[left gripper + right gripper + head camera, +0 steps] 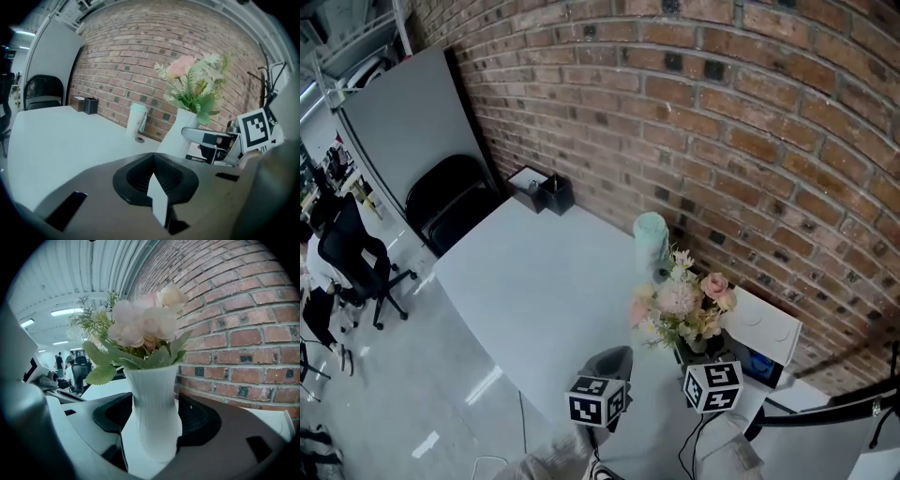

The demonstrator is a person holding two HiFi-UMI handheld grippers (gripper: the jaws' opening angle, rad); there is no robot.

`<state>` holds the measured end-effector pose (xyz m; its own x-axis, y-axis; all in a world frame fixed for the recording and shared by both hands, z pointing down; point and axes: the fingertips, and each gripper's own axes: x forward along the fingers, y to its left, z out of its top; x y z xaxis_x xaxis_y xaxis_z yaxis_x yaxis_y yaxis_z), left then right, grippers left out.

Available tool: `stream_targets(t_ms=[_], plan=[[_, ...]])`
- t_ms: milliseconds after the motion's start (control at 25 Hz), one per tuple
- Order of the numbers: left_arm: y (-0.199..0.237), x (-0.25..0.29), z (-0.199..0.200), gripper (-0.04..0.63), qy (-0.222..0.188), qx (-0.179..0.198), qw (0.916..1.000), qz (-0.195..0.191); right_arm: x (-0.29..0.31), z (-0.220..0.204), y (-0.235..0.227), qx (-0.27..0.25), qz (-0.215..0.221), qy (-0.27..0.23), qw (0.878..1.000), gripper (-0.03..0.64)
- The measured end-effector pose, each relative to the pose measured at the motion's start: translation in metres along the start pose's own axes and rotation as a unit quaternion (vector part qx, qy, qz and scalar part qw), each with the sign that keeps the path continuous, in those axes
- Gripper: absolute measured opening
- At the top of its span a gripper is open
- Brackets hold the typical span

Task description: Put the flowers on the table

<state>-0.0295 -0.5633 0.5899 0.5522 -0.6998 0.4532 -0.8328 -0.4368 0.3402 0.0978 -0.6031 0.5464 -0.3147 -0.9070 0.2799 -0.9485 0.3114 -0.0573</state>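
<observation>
The right gripper (701,356) has its jaws clamped round the white vase (154,413) of flowers (680,305), over the table's (544,281) near right end by the brick wall (750,122). The left gripper (157,190) is closed on nothing. I'd keep the vase upright, seat its base flat, then ease the jaws apart.

In the head view the flowers (682,305) and the right gripper (151,439) hide nearly all the vase (152,394).

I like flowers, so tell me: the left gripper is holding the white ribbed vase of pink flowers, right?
Not the left: the right gripper is holding the white ribbed vase of pink flowers, as the right gripper view shows.
</observation>
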Motion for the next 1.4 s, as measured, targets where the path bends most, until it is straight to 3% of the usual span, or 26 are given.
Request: stream_targets(t_ms=[480,680,960,1240,1400], plan=[[-0.021,-0.041,0.001,0.008,-0.015,0.018,0.9997,-0.002,-0.059,0.016,0.000,0.034,-0.025,-0.038,0.998,0.276],[-0.032,-0.072,-0.002,0.008,-0.025,0.024,0.9994,-0.003,-0.102,0.031,0.017,0.043,-0.016,-0.059,0.997,0.275],[-0.046,-0.127,-0.008,0.008,-0.053,0.012,0.9985,-0.001,-0.162,0.026,0.052,0.093,-0.001,-0.066,0.994,0.266],[-0.061,-0.178,-0.022,0.008,-0.080,-0.008,0.9968,-0.008,-0.219,0.019,0.074,0.116,-0.024,-0.072,0.990,0.073],[-0.064,-0.201,-0.038,0.008,-0.086,-0.025,0.9959,-0.010,-0.251,0.017,0.079,0.139,-0.022,-0.081,0.987,0.033]])
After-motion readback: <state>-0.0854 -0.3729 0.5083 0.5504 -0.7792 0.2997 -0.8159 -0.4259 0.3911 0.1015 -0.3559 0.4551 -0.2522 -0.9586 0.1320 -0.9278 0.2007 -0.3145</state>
